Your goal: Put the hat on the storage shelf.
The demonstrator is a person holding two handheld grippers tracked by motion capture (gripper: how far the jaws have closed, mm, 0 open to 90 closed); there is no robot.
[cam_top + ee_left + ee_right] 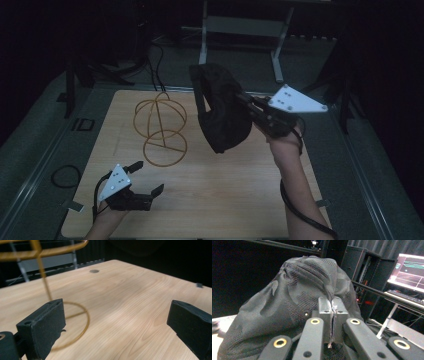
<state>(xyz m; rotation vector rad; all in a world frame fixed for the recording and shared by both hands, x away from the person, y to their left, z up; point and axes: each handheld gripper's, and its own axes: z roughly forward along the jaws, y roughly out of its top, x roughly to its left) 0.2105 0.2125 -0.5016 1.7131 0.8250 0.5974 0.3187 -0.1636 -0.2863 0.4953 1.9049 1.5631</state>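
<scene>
Work in hand: a dark camouflage-patterned mesh cap point(222, 112) is carried through the air toward a gold wire hat stand with a round base ring and a globe-shaped top point(160, 125), judged as the step before the cap is set on that stand.
Right gripper point(245, 102): its jaws are pressed together on a fold of the cap's fabric, seen pinched between the metal pads point(332, 312) in the right gripper view; the cap is held high so that it can hang free and open downward.
Cap: off the desk, hanging from the right gripper above the light wooden desk point(225, 200), just right of the stand and apart from it.
Left gripper point(145, 177): jaws spread wide, nothing between them; it is held low over the desk near the stand's base ring point(75, 325), probably so that the light stand can be steadied.
Stand: upright on the desk, untouched, its top bare.
Risk: the thin wire frame is judged easy to tip if the cap is dragged across it.
</scene>
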